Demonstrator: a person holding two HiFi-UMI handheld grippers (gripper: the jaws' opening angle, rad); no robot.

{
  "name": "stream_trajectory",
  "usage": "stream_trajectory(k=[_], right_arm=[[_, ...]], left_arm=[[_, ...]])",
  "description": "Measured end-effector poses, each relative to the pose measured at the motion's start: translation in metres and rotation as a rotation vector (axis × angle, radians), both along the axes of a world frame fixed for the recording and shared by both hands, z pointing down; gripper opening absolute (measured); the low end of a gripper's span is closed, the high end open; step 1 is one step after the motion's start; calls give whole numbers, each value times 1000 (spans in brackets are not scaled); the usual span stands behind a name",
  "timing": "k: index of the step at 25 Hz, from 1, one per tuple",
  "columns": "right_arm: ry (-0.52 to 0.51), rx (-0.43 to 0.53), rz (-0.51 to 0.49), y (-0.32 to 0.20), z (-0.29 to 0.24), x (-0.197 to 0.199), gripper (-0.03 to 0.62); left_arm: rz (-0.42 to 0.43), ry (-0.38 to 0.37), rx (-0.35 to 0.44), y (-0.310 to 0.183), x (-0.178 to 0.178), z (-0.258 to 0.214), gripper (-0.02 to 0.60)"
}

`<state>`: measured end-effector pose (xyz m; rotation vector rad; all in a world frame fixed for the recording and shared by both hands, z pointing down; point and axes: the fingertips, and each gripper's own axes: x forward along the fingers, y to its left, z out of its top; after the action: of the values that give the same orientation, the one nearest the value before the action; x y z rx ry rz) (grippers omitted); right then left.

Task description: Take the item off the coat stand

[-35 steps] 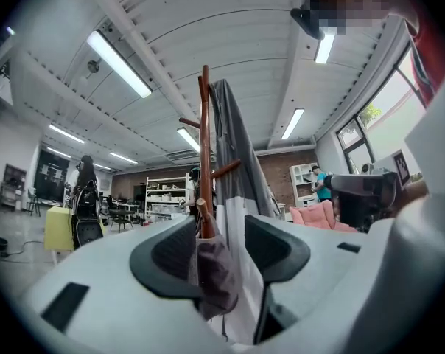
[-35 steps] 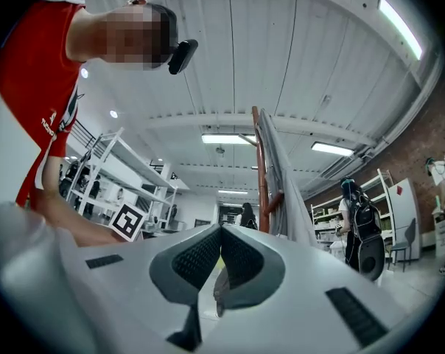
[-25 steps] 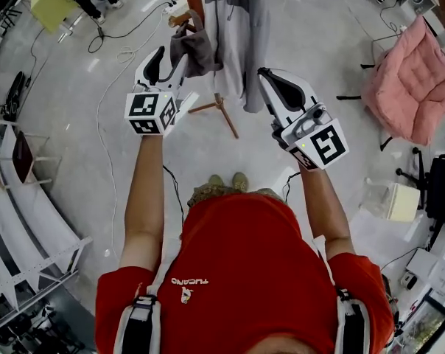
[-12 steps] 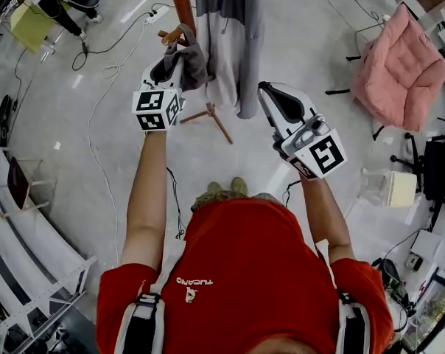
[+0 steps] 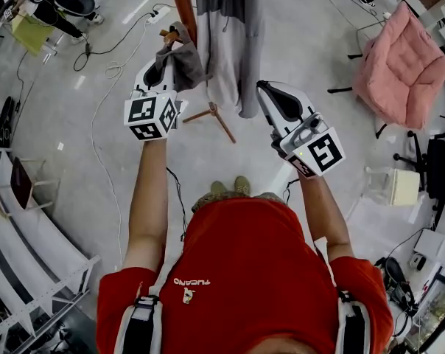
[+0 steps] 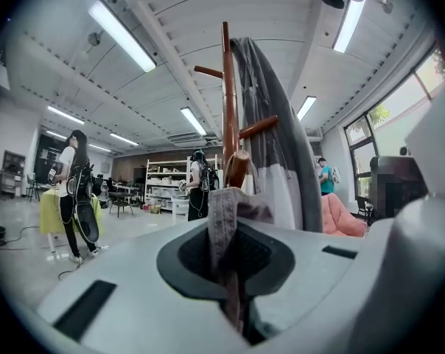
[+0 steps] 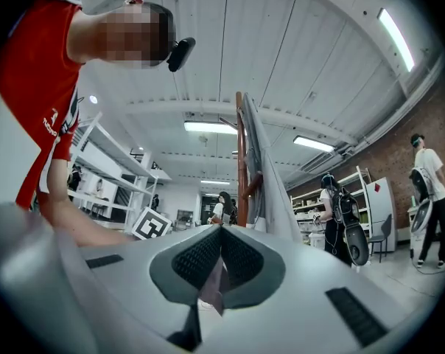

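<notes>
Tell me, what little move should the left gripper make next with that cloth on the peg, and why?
Probably lift the left gripper up and slightly away from the coat stand, so the cloth slips off the peg. Its jaws are shut on the cloth, whose top hangs over the peg's upturned tip, so pulling straight sideways might snag.

pink cushioned chair [image 5: 408, 63]: right | cream box [image 5: 402, 188]: lower right | white shelving [image 5: 38, 245]: lower left

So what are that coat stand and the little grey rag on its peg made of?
Coat stand: apparently wood, reddish-brown with glossy varnish; its pole and pegs catch light. Grey rag: soft matte fabric, probably woven; it droops in limp folds.
</notes>
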<state>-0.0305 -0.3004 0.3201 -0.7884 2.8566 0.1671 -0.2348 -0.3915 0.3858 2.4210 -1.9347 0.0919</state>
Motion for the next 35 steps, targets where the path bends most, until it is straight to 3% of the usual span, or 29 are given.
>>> stream_trajectory(k=[12,23,35], right_arm=[[-53,14,-61,21,-10,-11,25],[-91,14,-88,35,-14,-13,25],[-97,21,-57,48,-17,-5,23]], left_arm=[[-38,-44,53,59,-3,-47,20],[25,15,84,130,19,-71,20],[49,89,80,161,27,-74,20]])
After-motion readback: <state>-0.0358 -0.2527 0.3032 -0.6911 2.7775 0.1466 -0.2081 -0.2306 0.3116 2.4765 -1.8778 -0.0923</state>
